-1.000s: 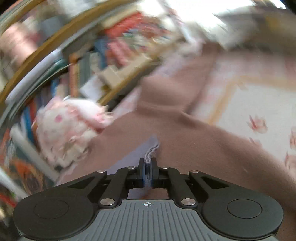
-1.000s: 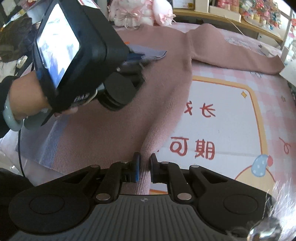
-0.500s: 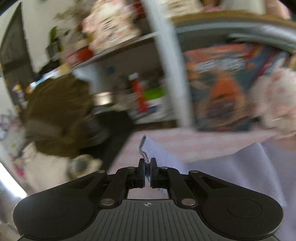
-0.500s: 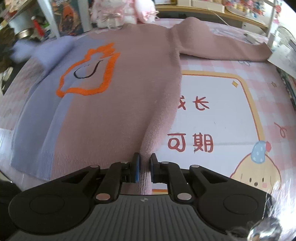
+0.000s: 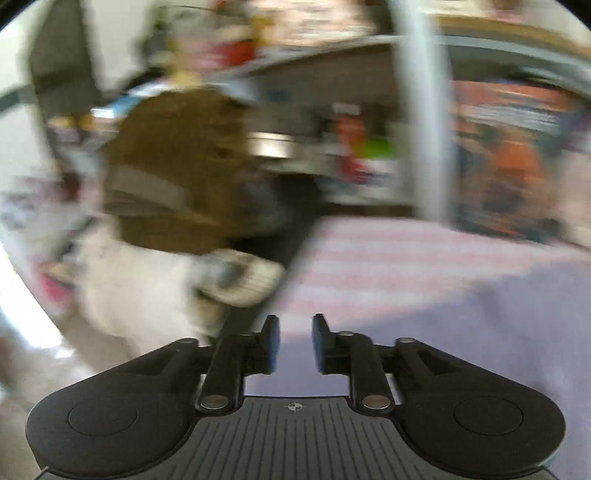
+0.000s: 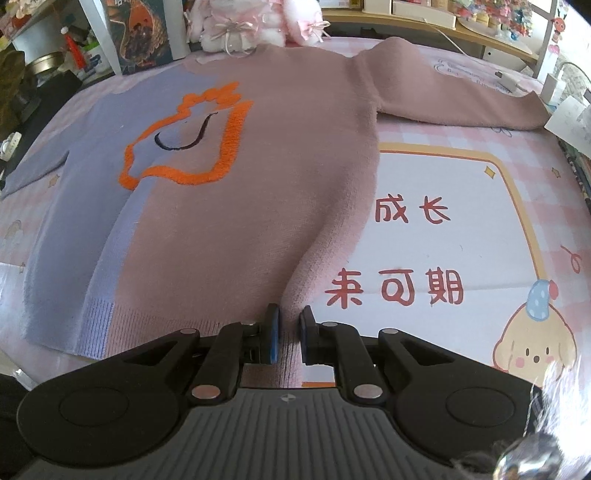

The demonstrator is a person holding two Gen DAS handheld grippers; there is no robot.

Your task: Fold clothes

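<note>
A pink and lavender sweater with an orange outline design lies spread face up on a pink printed mat. Its pink sleeve stretches to the far right, and its lavender sleeve reaches the left edge. My right gripper is at the near hem corner, its fingers closed on the ribbed hem, and the fabric ridges up toward them. My left gripper is open with nothing between its fingers. It hangs over the lavender fabric by the mat's edge. This view is blurred.
Pink plush toys sit at the mat's far edge below a wooden shelf. A metal rack post, a brown bag and floor clutter lie past the left edge. A white card rests at the far right.
My left gripper swung left with the lavender sleeve, laid it out flat, and opened off it. The right gripper stayed at the hem, and the sweater front now shows fully.
</note>
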